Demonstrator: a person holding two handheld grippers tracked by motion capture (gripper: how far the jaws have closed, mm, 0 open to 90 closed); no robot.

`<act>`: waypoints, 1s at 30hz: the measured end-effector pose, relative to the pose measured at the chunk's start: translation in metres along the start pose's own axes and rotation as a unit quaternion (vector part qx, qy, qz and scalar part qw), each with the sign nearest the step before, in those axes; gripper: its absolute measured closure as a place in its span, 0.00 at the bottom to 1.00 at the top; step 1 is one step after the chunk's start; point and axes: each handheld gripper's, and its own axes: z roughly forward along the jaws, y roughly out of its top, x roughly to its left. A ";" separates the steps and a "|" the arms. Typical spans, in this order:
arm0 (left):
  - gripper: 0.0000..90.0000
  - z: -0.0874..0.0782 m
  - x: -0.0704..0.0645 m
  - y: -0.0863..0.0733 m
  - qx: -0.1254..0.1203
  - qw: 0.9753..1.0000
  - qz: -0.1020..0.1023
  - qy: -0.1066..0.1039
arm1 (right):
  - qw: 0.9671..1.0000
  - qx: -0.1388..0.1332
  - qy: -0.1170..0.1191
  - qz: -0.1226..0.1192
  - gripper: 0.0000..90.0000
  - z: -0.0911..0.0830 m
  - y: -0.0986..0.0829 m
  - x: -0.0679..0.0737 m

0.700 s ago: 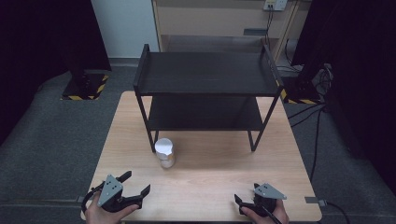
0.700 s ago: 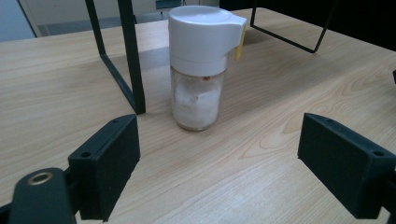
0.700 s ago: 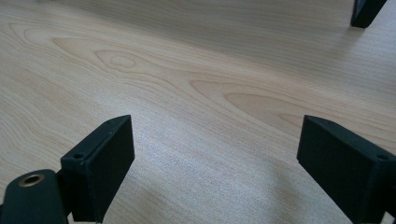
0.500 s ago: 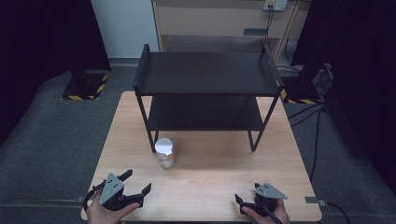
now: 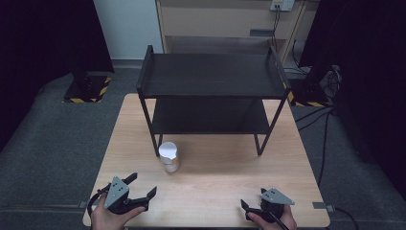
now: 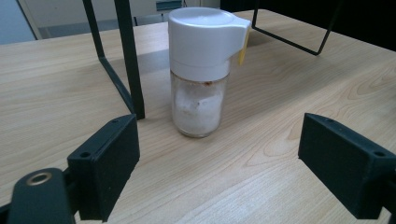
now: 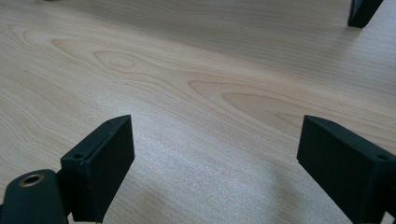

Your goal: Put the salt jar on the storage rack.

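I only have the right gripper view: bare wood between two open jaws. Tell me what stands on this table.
Observer: A small jar with a white cap stands upright on the table, just in front of a black two-tier shelf rack.
Operator: Report where the left hand-held gripper is.
Observer: The left hand-held gripper is at the near left edge, jaws wide open, aimed at the jar without touching it.
Operator: Say what the jar holds.
Observer: The left gripper view shows clear glass with white powder and reddish specks inside.
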 end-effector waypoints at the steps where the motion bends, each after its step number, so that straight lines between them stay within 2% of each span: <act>1: 0.13 0.002 0.000 0.001 -0.001 1.000 0.000 -0.001 | 1.000 0.000 0.000 -0.001 0.13 0.000 0.000 0.000; 12: 0.13 0.027 0.000 0.008 0.002 1.000 0.002 -0.004 | 1.000 0.003 0.001 0.000 0.13 0.002 0.000 -0.001; 17: 0.13 0.047 -0.004 0.009 0.004 1.000 0.006 0.006 | 1.000 0.002 0.000 0.001 0.13 0.001 0.000 -0.001; 22: 0.13 0.069 -0.010 0.011 0.019 1.000 0.020 0.012 | 1.000 0.003 0.003 -0.001 0.13 0.002 0.000 0.000; 26: 0.13 0.083 -0.013 0.011 0.020 0.999 0.021 0.029 | 1.000 0.001 0.003 -0.001 0.13 0.001 0.000 -0.001; 30: 0.13 0.094 -0.014 0.009 0.019 0.999 0.026 0.038 | 1.000 0.002 0.003 0.001 0.13 0.001 0.000 -0.002</act>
